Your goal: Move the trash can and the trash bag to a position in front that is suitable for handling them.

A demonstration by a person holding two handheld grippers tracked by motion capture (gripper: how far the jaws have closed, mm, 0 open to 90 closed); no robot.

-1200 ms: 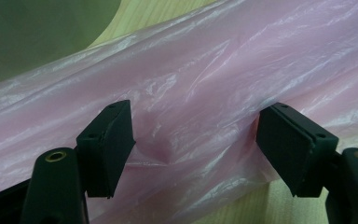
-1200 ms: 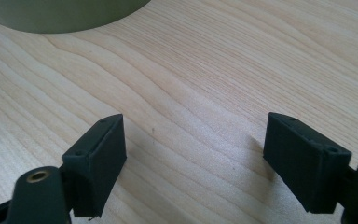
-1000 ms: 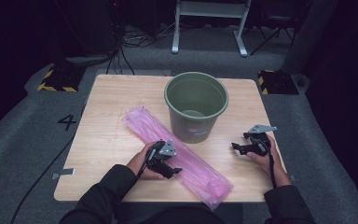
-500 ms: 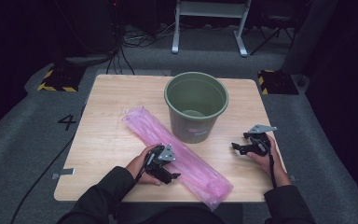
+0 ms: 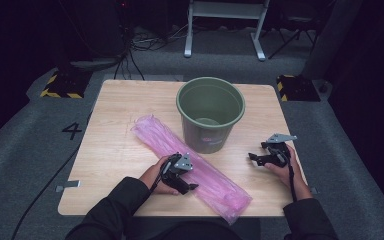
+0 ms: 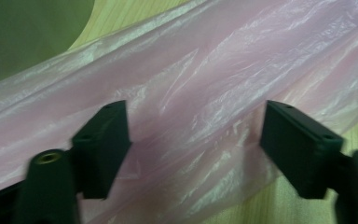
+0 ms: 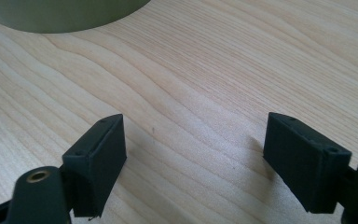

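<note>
A long pink plastic bag lies flat and slantwise on the wooden table, running from the middle towards the front edge. Just behind it stands a green bucket, upright, with its mouth up. My left gripper rests over the bag's middle. In the left gripper view the left gripper is open wide, with the crinkled pink bag spread between and beneath the jaws. My right gripper sits on the table to the right of the bucket. Seen from its own camera, the right gripper is open over bare wood.
The bucket's rounded wall shows at the upper left of the left gripper view, and its base lies just ahead of the right gripper. Grey floor surrounds the table, with cables and a metal stand behind it.
My left gripper has shifted slightly along the bag towards the front of the table. The right gripper has stayed put.
</note>
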